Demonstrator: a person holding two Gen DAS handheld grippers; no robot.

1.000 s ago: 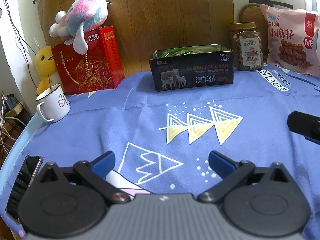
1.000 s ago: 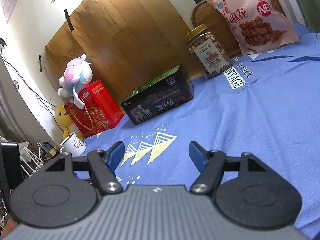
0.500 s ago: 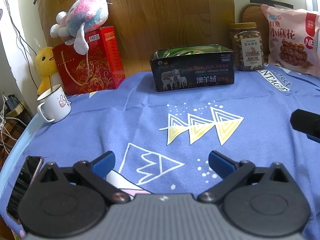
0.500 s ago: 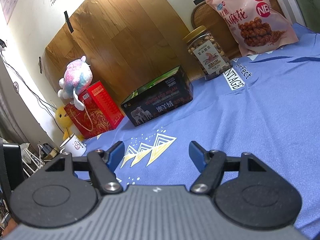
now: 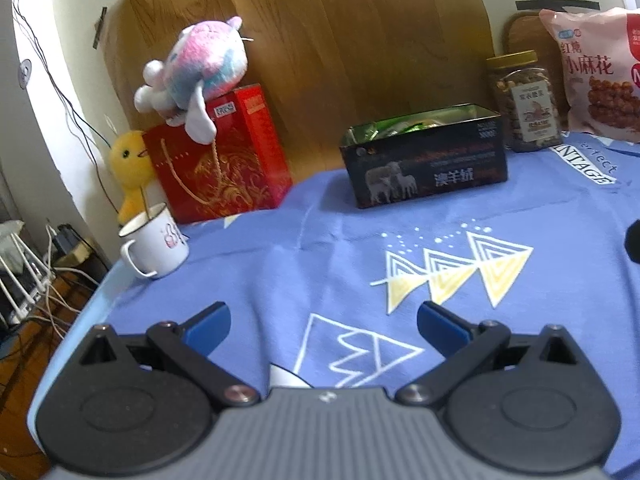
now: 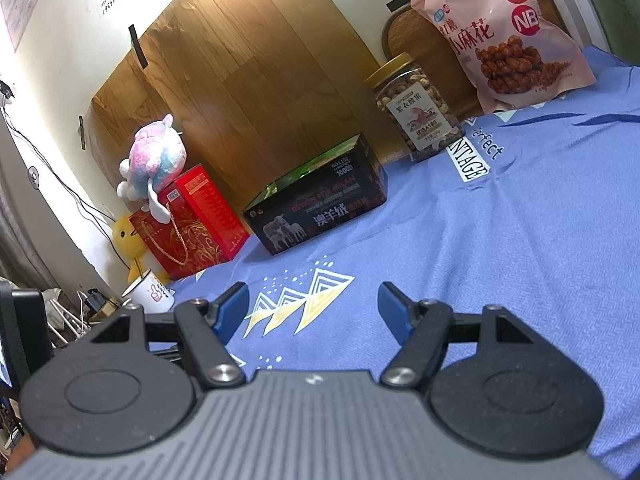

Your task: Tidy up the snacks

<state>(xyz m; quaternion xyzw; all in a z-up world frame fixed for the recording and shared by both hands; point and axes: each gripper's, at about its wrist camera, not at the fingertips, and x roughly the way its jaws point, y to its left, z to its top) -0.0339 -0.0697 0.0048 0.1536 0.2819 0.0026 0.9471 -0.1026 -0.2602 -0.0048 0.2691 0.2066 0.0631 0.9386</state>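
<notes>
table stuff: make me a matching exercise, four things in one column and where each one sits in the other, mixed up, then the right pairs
Things:
1. plush toy
2. nut jar
3. white mug
4. black tin

Places:
A. near the left edge of the blue cloth, in front of the yellow chick
B. on top of the red gift box
C. between the black tin and the pink snack bag
D. mid-back of the cloth, open, with green packets inside

Pairs: 1-B, 2-C, 3-A, 4-D

Blue cloth (image 5: pixel 280 264) with yellow-white triangles; black tin (image 5: pixel 424 168); red box (image 5: pixel 224 168).
</notes>
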